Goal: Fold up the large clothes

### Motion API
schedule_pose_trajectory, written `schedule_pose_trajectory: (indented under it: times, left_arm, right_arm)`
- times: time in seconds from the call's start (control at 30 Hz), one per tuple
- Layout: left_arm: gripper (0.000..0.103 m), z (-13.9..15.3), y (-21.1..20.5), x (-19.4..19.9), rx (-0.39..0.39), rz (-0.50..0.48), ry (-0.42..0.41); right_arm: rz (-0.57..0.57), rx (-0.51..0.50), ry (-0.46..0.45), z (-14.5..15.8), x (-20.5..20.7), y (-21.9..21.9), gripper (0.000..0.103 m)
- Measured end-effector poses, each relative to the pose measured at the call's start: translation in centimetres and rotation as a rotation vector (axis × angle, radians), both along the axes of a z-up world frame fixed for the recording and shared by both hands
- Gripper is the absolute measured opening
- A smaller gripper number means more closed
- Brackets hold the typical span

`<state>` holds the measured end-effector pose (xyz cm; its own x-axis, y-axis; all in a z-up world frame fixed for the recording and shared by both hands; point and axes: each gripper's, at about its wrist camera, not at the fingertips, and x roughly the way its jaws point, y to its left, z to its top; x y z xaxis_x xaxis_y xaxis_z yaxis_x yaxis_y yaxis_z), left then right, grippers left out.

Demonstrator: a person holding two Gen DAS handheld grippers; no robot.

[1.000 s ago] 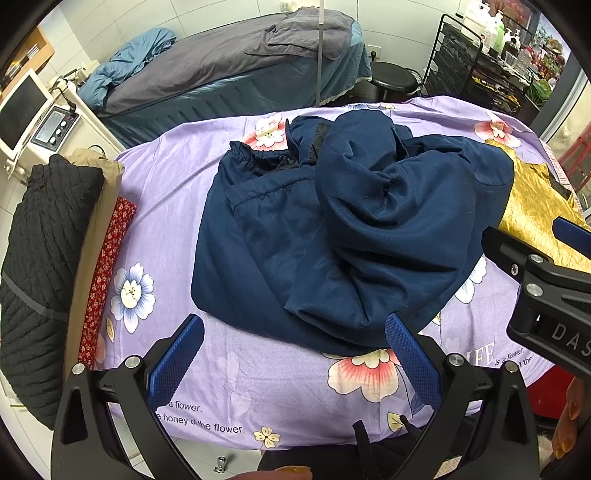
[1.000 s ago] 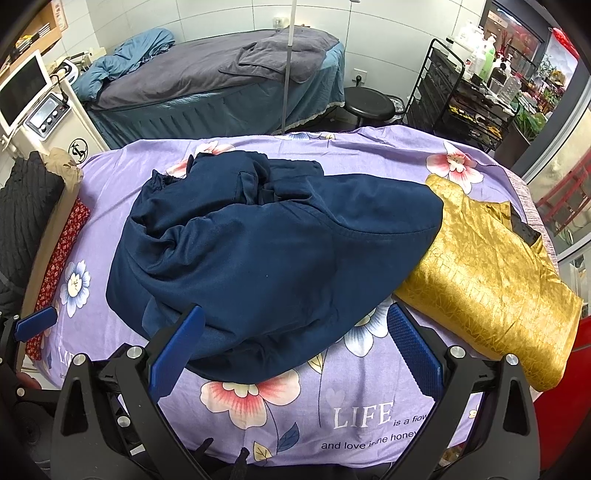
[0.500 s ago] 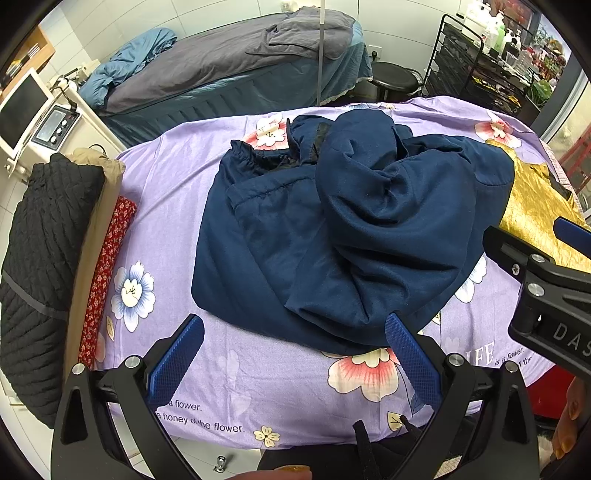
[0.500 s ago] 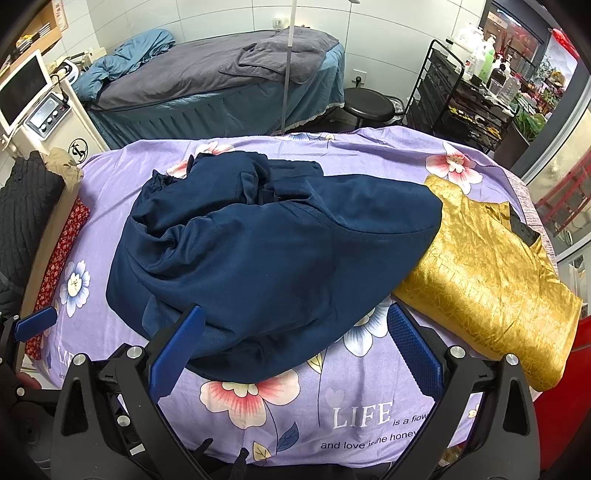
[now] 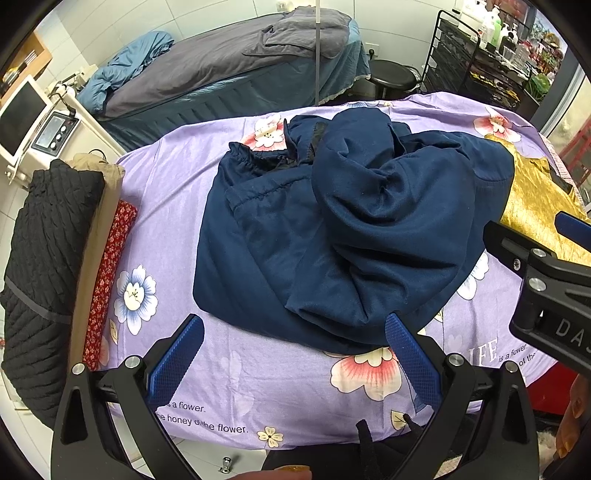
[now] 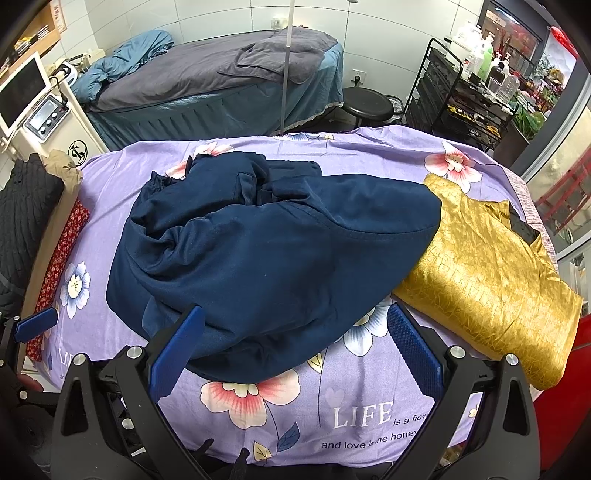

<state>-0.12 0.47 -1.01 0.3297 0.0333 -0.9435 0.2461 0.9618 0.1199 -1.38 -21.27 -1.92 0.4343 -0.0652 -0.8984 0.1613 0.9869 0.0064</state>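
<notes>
White tiled wall (image 6: pixel 388 33) behind. Massage bed with grey and teal covers (image 6: pixel 229 77) along it, round black stool (image 6: pixel 367 105) beside. Black wire rack of bottles (image 6: pixel 476 88) at right, glass door (image 6: pixel 565 155) past it. White machine with screen (image 6: pixel 27 99) at left. Near table under lilac floral sheet (image 6: pixel 369 166).

Beauty or massage treatment room, probably.
White-tiled walls; draped treatment bed (image 6: pixel 221 74); screened machine (image 6: pixel 26 99); round stool (image 6: pixel 367 105); wire trolley (image 6: pixel 476 96) of bottles, labels unreadable.
</notes>
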Motion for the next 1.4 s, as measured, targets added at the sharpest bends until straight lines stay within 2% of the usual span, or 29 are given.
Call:
schedule_pose_trajectory:
  times: [1.4]
  left_arm:
    - [0.097, 0.0, 0.47, -0.01, -0.001, 0.002, 0.002]
  right_arm:
    - [0.001, 0.005, 0.004, -0.03, 0.0, -0.04, 0.097]
